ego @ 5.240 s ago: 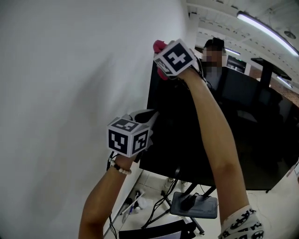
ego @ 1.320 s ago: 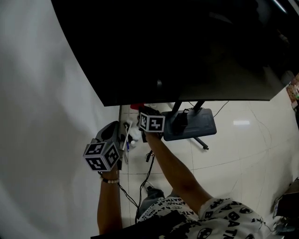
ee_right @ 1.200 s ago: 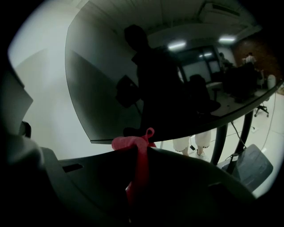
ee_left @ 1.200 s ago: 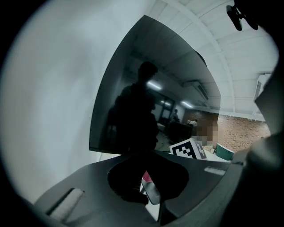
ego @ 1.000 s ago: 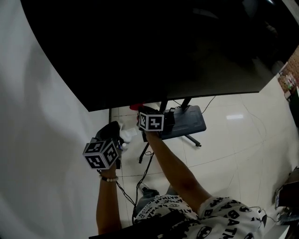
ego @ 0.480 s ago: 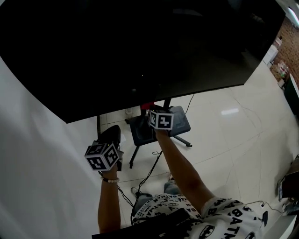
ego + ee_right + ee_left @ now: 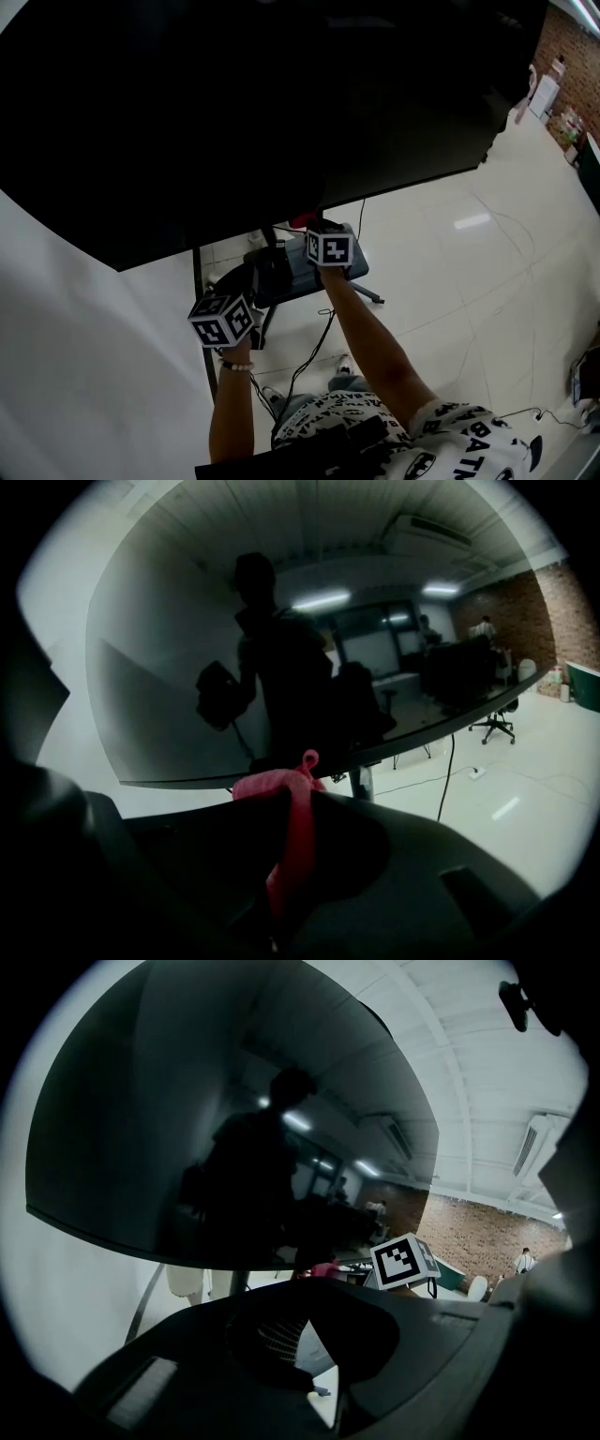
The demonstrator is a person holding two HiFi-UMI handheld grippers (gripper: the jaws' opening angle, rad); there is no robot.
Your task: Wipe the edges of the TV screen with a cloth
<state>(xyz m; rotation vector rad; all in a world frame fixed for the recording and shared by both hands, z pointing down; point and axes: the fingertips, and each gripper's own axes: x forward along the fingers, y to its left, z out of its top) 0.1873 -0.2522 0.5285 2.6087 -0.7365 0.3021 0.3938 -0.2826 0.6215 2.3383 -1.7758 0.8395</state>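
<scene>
Right gripper raised, clamping cloth (left gripper lower, closed).

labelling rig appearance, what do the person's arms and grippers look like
The left hand-held gripper and right hand-held gripper are black, each carrying a white cube with black square markers. Beaded bracelet on the left wrist; white short-sleeved shirt with black print.

My right hand-held gripper, in matt black plastic, is pinching a soft, nubbly pink cloth. The TV screen is gleaming glossy black, mirroring the room. The floor tiles are shining smooth; the wall is looking matt white.
</scene>
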